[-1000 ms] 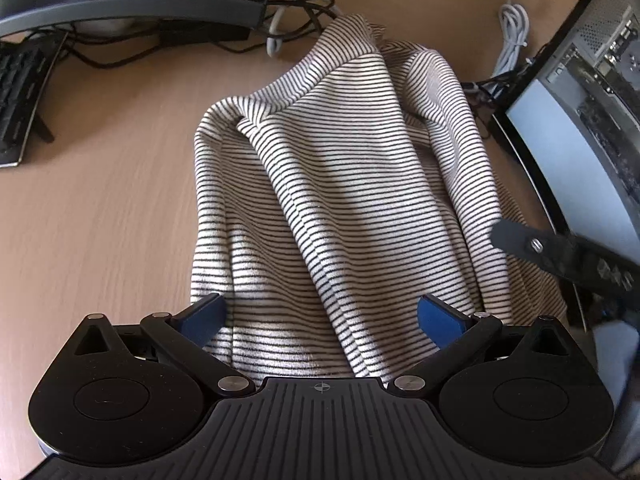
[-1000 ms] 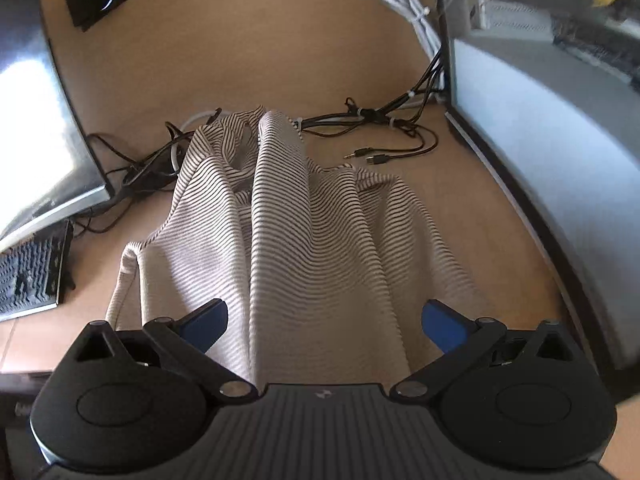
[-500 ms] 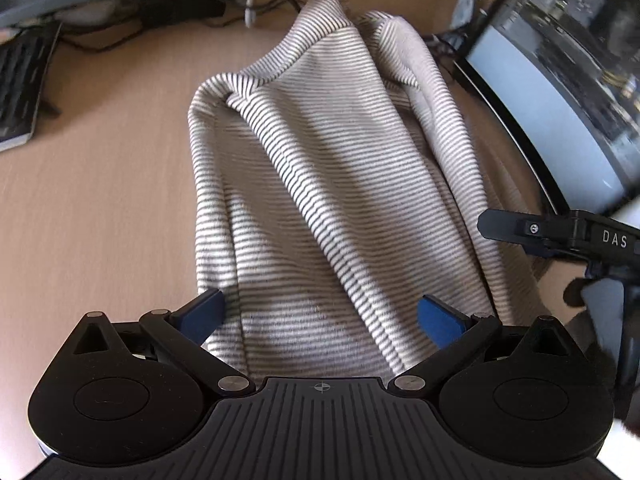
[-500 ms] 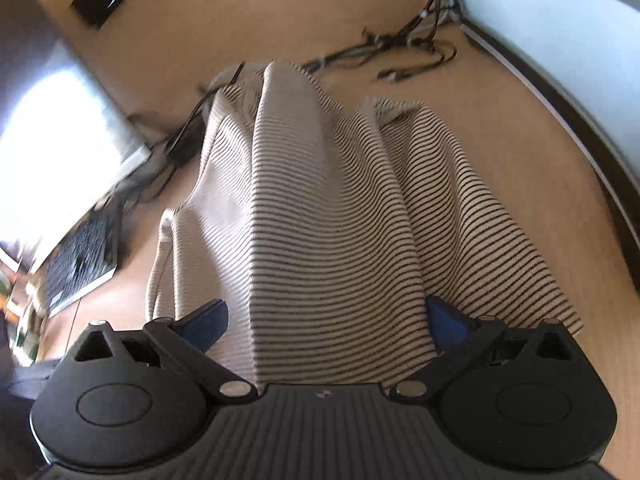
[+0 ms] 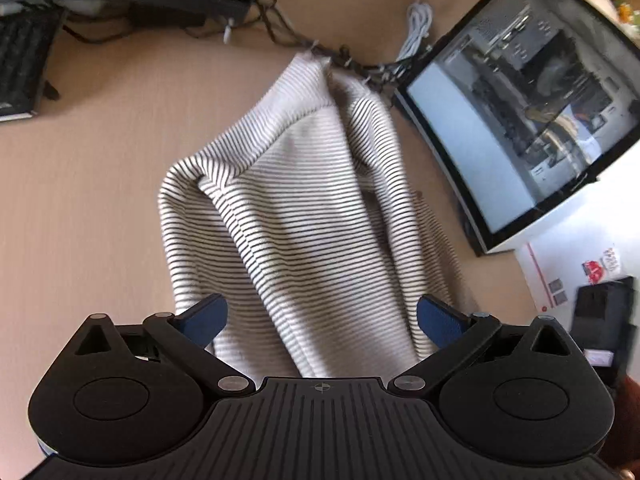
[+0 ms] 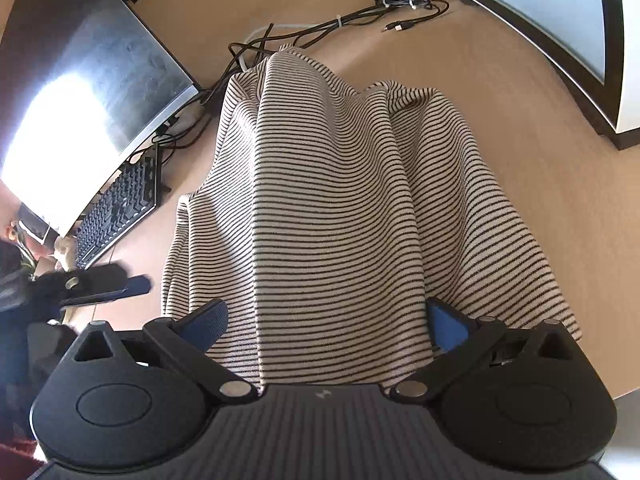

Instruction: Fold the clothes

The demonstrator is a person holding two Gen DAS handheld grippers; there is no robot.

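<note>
Striped top point(image 5: 304, 216) lay rumpled on the desk point(image 5: 80, 208) — bare wood left, monitor point(image 5: 516, 120) close right.
Left gripper point(image 5: 322, 316) stood wide, jaws just narrowing slightly, cloth between, ungripped; right gripper point(image 6: 326, 324) likewise wide — cloth draped between.

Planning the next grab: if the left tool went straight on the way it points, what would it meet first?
Probably the cream, dark-striped knit garment, bunched on the tan wooden desk; its open blue pads flank that fabric, though depth is unclear.
</note>
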